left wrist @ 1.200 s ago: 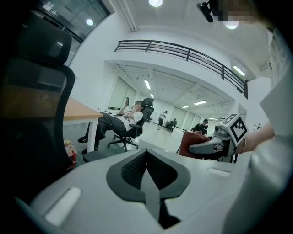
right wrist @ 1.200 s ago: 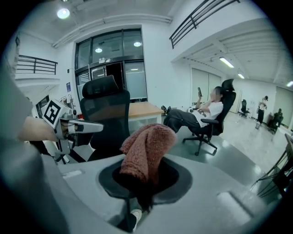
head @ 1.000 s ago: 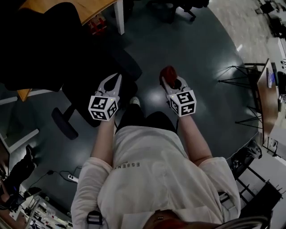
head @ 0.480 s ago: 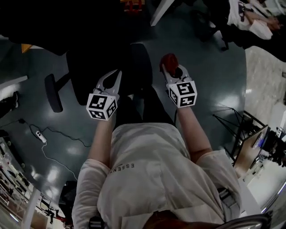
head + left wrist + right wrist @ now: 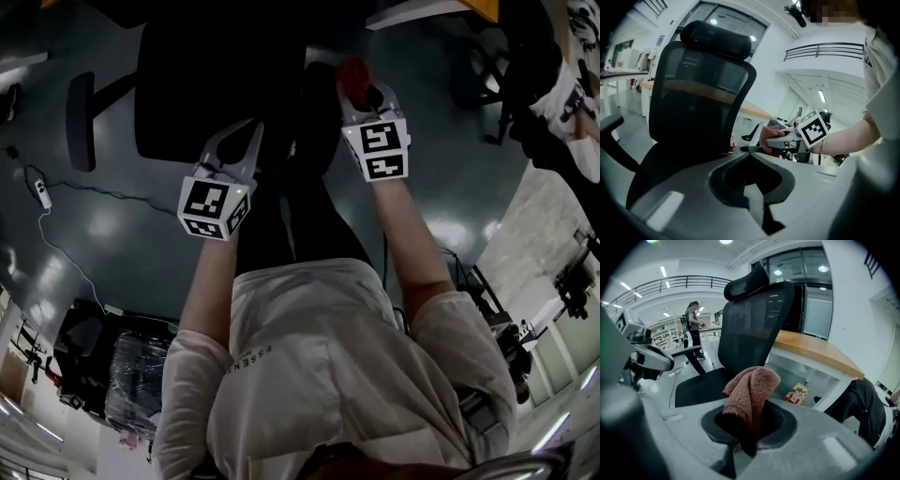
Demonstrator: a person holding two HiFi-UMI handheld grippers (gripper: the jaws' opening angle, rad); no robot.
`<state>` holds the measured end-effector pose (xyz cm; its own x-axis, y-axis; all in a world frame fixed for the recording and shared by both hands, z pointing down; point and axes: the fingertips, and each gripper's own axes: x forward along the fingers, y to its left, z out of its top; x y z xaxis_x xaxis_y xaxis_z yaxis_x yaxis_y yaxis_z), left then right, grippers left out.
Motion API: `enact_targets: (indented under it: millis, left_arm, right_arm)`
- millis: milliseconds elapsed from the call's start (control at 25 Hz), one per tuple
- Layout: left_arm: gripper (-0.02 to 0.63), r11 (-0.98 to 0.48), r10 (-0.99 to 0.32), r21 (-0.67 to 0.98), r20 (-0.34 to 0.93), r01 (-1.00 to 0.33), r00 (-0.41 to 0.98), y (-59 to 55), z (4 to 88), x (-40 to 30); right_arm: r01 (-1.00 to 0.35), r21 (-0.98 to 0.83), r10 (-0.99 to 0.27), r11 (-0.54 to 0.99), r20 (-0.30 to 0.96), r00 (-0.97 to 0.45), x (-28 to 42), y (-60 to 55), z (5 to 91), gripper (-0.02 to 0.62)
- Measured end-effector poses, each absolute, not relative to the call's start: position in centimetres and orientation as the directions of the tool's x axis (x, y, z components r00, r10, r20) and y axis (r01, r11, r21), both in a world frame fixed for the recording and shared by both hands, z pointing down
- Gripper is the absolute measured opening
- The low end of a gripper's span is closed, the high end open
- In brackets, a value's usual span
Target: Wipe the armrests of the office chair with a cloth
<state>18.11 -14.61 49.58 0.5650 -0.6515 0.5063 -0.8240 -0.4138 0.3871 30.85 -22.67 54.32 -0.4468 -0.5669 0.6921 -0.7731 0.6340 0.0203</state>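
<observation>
Over at the left, a white power strip (image 5: 42,193) lies on the shiny dark floor (image 5: 122,234), its cable trailing away. Next to it is the black office chair (image 5: 211,80), with one padded armrest (image 5: 80,120) sticking out on that side, well apart from both tools. The person stands right up against the seat with both arms held out in front.

The left gripper (image 5: 246,131) hangs by the near edge of the seat. Its jaws are drawn together with nothing in them, and its own view looks across at the mesh backrest (image 5: 698,93) and the headrest (image 5: 717,40).

Further right, the second armrest (image 5: 321,108) runs dark alongside the seat. The right gripper (image 5: 362,91) is poised at it, a little farther forward than the left. Its jaws are clamped on a reddish-brown cloth (image 5: 351,73), which bunches up out of them in a folded lump. Seen from the left gripper view, the cloth sits very close to the end of that armrest. Whether it actually presses on the pad, I cannot tell.

Beyond the chair to the right stands a wood-surfaced tabletop (image 5: 813,348) on white legs. A small snack packet (image 5: 797,392) lies on the floor beneath it.
</observation>
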Motion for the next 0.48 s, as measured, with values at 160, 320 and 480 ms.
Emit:
enact_targets:
  millis: [160,320,480]
  left_arm:
    - [0.017,-0.381,-0.651,0.406,0.52,-0.831,0.553,-13.1,50.8,17.8]
    - [0.017,-0.349,-0.633,0.445,0.538,-0.825,0.557,-11.1,52.7,17.9]
    - [0.017,-0.342,-0.621,0.476,0.533,-0.81,0.575,-9.9,53.4,17.7]
  right_arm:
    - [-0.746,0.048,-0.557,0.664,0.698,-0.451,28.6,-23.4,56.0,0.054]
    - [-0.74,0.063,-0.559,0.669,0.699,-0.446,27.3,-23.5,56.7,0.055]
    - [-0.72,0.068,-0.541,0.691,0.709,-0.452,26.0,-22.6,57.0,0.055]
